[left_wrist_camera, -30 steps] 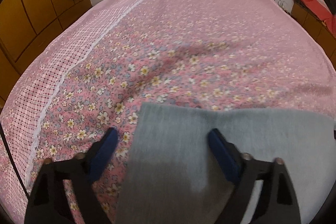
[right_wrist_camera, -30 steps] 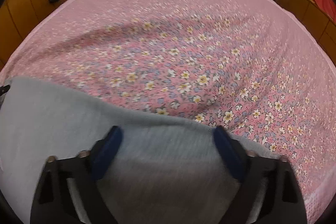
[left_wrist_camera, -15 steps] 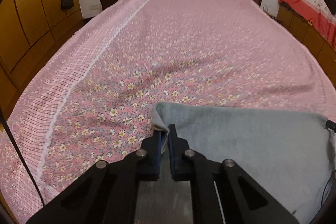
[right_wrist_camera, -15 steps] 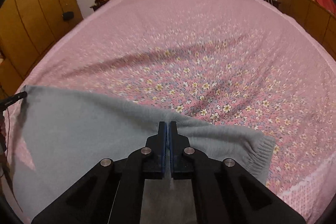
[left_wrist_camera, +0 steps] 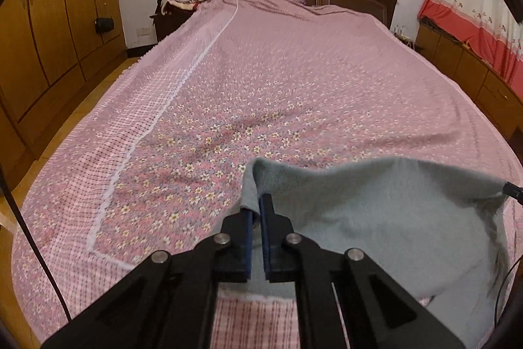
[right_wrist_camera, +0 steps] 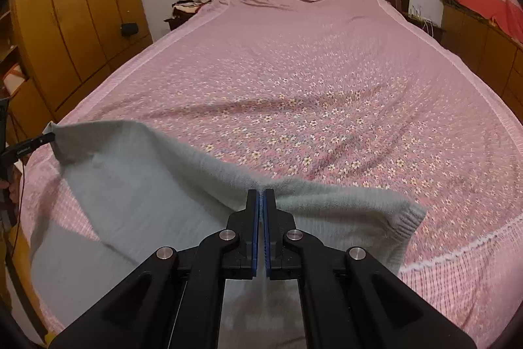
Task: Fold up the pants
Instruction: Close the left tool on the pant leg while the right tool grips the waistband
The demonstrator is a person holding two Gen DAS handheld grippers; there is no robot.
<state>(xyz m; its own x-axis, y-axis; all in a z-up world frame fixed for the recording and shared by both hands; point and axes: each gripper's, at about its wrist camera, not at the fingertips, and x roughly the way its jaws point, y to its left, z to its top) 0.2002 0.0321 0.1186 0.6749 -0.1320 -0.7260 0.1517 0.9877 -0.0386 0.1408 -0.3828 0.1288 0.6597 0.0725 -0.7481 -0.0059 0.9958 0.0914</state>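
Your left gripper (left_wrist_camera: pixel 256 207) and right gripper (right_wrist_camera: pixel 261 200) both pinch the soft grey fleece pants (left_wrist_camera: pixel 385 218) | edge lifted over the pink floral bedspread (left_wrist_camera: pixel 261 94) | risk: uneven lift drags it, skewing the fold.

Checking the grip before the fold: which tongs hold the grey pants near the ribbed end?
The right tongs: they pinch the grey pants beside the ribbed band. The left tongs clamp a plain fleecy corner instead.
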